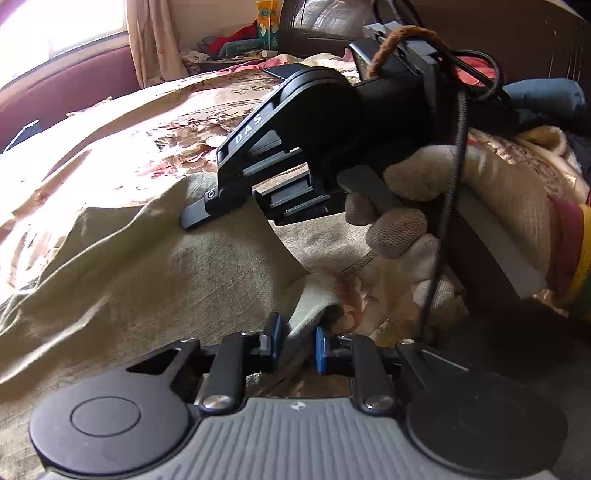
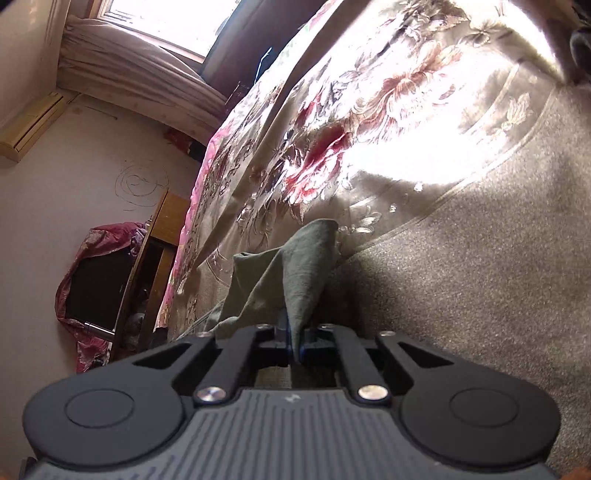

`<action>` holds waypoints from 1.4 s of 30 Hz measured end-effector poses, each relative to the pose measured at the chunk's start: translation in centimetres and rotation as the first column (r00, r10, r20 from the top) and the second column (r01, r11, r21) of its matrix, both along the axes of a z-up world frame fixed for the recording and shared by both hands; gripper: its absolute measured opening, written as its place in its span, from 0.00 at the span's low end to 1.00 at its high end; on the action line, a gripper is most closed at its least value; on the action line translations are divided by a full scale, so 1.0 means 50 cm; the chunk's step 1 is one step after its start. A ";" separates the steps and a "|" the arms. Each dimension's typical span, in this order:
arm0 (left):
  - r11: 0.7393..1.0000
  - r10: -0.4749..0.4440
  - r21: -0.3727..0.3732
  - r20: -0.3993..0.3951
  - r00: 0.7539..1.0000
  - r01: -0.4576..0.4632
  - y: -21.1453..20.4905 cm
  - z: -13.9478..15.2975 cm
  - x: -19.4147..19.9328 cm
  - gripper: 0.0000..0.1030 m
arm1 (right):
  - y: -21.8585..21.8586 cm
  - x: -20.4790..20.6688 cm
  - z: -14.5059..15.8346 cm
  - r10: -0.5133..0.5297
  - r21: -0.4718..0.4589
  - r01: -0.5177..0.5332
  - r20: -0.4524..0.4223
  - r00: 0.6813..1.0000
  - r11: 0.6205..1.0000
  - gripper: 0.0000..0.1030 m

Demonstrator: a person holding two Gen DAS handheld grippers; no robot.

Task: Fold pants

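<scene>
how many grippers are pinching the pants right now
2: the left gripper grips a pants edge at the bottom of its view; the right gripper pinches a fold further back.

Counted on the one floral bedspread (image 1: 155,122): one pair of olive pants (image 1: 129,266), two grippers, left (image 1: 295,345) and right (image 2: 293,341), one gloved hand (image 1: 424,206), one window (image 2: 177,22).

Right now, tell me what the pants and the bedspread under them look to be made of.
Pants: olive-green woven cloth, likely cotton or a blend; matte, faint weave streaks, soft creases.
Bedspread: glossy satin-like floral centre with strong glare; its plain border looks nubby and dull, perhaps chenille or brushed fabric.
</scene>
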State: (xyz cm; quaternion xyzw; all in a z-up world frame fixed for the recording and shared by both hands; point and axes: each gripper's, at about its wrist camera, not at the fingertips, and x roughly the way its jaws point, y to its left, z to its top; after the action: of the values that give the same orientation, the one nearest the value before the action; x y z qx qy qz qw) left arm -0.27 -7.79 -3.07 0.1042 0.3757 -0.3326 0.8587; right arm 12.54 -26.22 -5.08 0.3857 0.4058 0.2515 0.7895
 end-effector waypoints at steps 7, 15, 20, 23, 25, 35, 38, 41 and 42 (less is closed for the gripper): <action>0.978 -0.105 -0.189 -0.073 0.992 0.090 -0.015 0.042 -0.007 0.28 | -0.074 -0.047 0.045 -0.121 -0.097 0.120 -0.006 0.993 0.988 0.04; 0.979 -0.109 -0.168 0.026 0.994 0.111 -0.010 0.068 -0.034 0.58 | -0.050 -0.012 0.046 -0.087 -0.262 0.066 -0.067 0.994 0.963 0.11; 0.988 -0.123 -0.088 0.075 0.990 0.129 -0.057 0.052 -0.068 0.66 | -0.057 -0.002 0.053 -0.052 -0.297 0.030 -0.066 0.997 0.954 0.14; 0.993 -0.117 -0.012 0.107 0.987 0.119 -0.094 0.038 -0.072 0.66 | -0.073 0.001 0.057 -0.029 -0.246 0.004 -0.097 0.995 0.969 0.15; 0.993 -0.118 0.012 0.112 0.987 0.117 -0.111 0.033 -0.073 0.66 | -0.075 0.001 0.063 -0.008 -0.228 -0.014 -0.094 0.996 0.974 0.14; 0.995 -0.010 0.099 0.123 0.992 -0.002 -0.116 0.001 -0.062 0.74 | -0.061 0.022 0.059 0.054 -0.171 -0.079 -0.144 0.988 0.982 0.11; 0.988 -0.067 0.151 0.210 0.975 0.035 -0.125 -0.003 -0.091 0.74 | -0.078 0.025 0.075 0.026 -0.089 -0.039 -0.140 0.990 0.995 0.08; 0.980 -0.077 0.197 0.309 0.948 0.015 -0.144 -0.005 -0.113 0.74 | -0.090 0.024 0.080 0.005 -0.041 -0.011 -0.155 0.988 0.999 0.08; 0.976 -0.078 0.218 0.339 0.938 0.002 -0.154 -0.005 -0.112 0.74 | -0.091 0.021 0.078 -0.004 -0.028 -0.001 -0.165 0.986 1.000 0.08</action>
State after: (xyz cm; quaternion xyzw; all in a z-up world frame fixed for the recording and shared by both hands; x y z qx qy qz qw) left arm -5.89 -15.49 -3.33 0.2607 0.2507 -0.2841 0.8880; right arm 13.61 -30.76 -1.16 0.3945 0.4730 0.2124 0.7586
